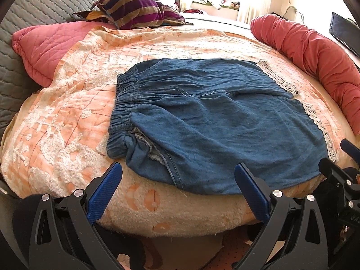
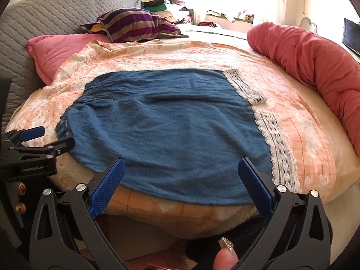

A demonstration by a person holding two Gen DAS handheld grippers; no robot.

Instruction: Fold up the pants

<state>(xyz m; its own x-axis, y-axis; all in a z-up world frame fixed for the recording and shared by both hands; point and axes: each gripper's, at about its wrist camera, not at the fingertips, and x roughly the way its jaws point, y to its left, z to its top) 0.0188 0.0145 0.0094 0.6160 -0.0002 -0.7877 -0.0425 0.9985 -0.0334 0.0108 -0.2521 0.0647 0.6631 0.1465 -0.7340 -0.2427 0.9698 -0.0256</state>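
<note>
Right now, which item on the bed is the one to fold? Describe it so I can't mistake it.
On the peach and white patterned bedspread, near its front edge, lie the blue denim pants, spread flat. The gathered elastic waistband points left and white lace trim edges the right; the neighbours are red or striped cushions.

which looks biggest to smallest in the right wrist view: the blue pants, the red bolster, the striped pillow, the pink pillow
1. blue pants, though nearest the camera
2. red bolster
3. striped pillow and pink pillow look alike; the pink one is partly covered, so no ranking.
</note>
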